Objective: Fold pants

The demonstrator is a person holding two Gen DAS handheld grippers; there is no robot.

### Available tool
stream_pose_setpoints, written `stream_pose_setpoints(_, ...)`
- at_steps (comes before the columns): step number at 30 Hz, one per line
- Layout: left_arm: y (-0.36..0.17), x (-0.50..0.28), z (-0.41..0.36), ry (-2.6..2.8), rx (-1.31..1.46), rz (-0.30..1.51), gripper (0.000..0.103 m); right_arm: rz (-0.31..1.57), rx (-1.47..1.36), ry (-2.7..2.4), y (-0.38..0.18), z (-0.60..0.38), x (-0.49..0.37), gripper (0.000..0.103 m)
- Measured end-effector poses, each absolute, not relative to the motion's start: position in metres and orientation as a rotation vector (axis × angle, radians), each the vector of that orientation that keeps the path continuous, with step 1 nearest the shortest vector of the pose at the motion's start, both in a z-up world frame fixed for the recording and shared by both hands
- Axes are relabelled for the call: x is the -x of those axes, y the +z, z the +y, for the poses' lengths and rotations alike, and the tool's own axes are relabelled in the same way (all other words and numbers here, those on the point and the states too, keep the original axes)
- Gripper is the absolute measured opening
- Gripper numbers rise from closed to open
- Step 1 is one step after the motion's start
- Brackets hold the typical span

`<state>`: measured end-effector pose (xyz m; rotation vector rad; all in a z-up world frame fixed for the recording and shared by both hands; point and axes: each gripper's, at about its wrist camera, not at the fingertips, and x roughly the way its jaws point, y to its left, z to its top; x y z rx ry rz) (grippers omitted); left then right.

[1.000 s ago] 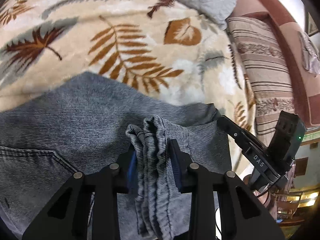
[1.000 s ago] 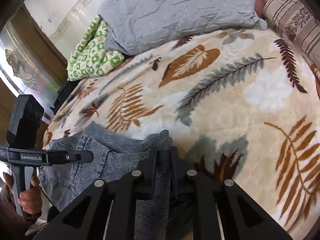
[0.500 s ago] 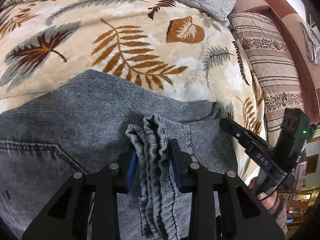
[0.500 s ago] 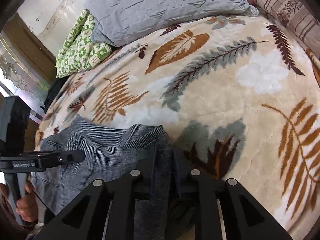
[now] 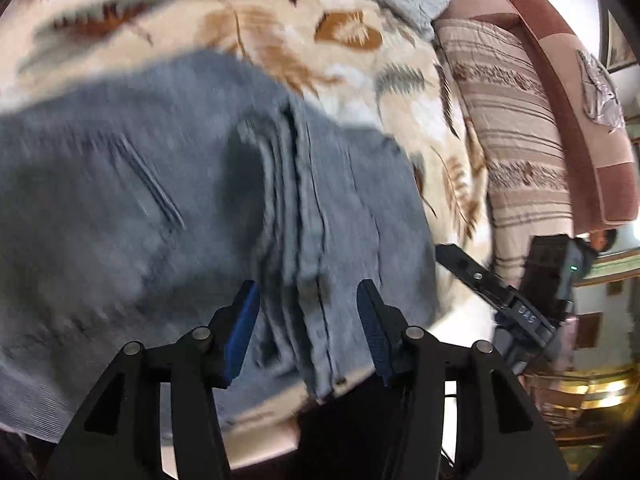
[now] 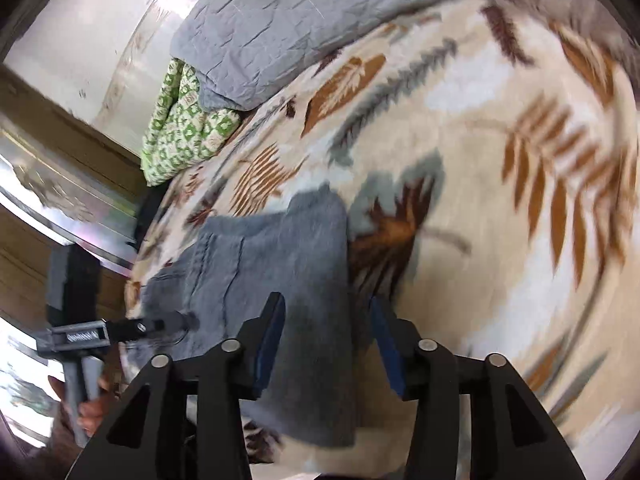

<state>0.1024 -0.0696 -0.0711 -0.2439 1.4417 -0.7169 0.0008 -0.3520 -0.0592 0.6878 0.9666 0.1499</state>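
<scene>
Grey pants (image 5: pixel 160 184) on leaf-print blanket (image 6: pixel 500 160), both grippers' fingers parted

A bed is carrying everything, and a cream blanket (image 6: pixel 472 92) with brown and grey leaf prints is covering it. The grey pants (image 5: pixel 168 208) are lying folded on the blanket near its close edge, their stacked hems (image 5: pixel 296 216) resting on top of the folded cloth. At the far end a grey quilted cover (image 6: pixel 296 20) is lying on the blanket, a green patterned cloth (image 6: pixel 180 128) is sitting just beside it, and a striped pillow (image 5: pixel 516 128) is leaning along the side
</scene>
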Motion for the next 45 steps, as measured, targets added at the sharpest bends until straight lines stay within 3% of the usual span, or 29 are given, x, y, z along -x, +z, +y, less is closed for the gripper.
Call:
stream_pose_setpoints(3, -0.086, -0.096, -0.074, -0.714, 0.291, 1.495, 0.054, 1.014, -0.706, 0.180, -0.076, -0.339, -0.002, 0.051)
stream_pose_setpoints(4, -0.086, -0.094, -0.075, -0.731, 0.315, 1.505, 0.054, 1.017, -0.696, 0.190, -0.077, -0.334, -0.003, 0.043)
stream_pose_setpoints(5, -0.084, -0.091, -0.075, -0.760, 0.339, 1.514, 0.051, 1.003, -0.660, 0.201, -0.070, -0.328, -0.002, 0.027)
stream_pose_setpoints(7, -0.071, -0.081, -0.074, -0.776, 0.324, 1.485, 0.050, 0.957, -0.577, 0.222, -0.049, -0.319, 0.003, 0.016)
stream_pose_setpoints(8, -0.067, -0.077, -0.075, -0.767, 0.284, 1.467, 0.049, 0.928, -0.521, 0.219, -0.036, -0.315, 0.007, 0.015)
stream_pose_setpoints(11, -0.076, -0.068, -0.082, -0.710, 0.167, 1.460, 0.036, 0.930, -0.380, 0.167, -0.029, -0.311, 0.013, 0.015)
stream_pose_setpoints(13, -0.088, -0.067, -0.085, -0.684, 0.140, 1.469, 0.034, 0.987, -0.345, 0.128, -0.047, -0.312, 0.012, 0.015)
stream_pose_setpoints(17, -0.087, -0.069, -0.087, -0.684, 0.119, 1.443, 0.034, 1.005, -0.368, 0.099, -0.073, -0.319, 0.018, 0.015)
stream_pose_setpoints(22, -0.076, -0.069, -0.077, -0.722, 0.138, 1.436, 0.034, 0.982, -0.454, 0.130, -0.059, -0.330, 0.017, 0.021)
stream_pose_setpoints(24, -0.060, -0.076, -0.072, -0.727, 0.151, 1.382, 0.035, 0.934, -0.533, 0.150, -0.050, -0.342, 0.013, 0.027)
stream_pose_setpoints(26, -0.049, -0.089, -0.071, -0.718, 0.167, 1.351, 0.042, 0.899, -0.593, 0.142, -0.047, -0.354, -0.001, 0.041)
stream_pose_setpoints(31, -0.055, -0.118, -0.090, -0.650, 0.154, 1.351, 0.046, 0.894, -0.610, 0.117, -0.054, -0.351, -0.038, 0.041)
stream_pose_setpoints(37, -0.086, -0.125, -0.105, -0.572, 0.042, 1.335, 0.046, 0.989, -0.432, 0.035, -0.080, -0.330, -0.056, 0.036)
stream_pose_setpoints(45, -0.070, -0.119, -0.075, -0.609, 0.088, 1.356, 0.046, 0.950, -0.393, 0.003, -0.049, -0.313, -0.044, 0.041)
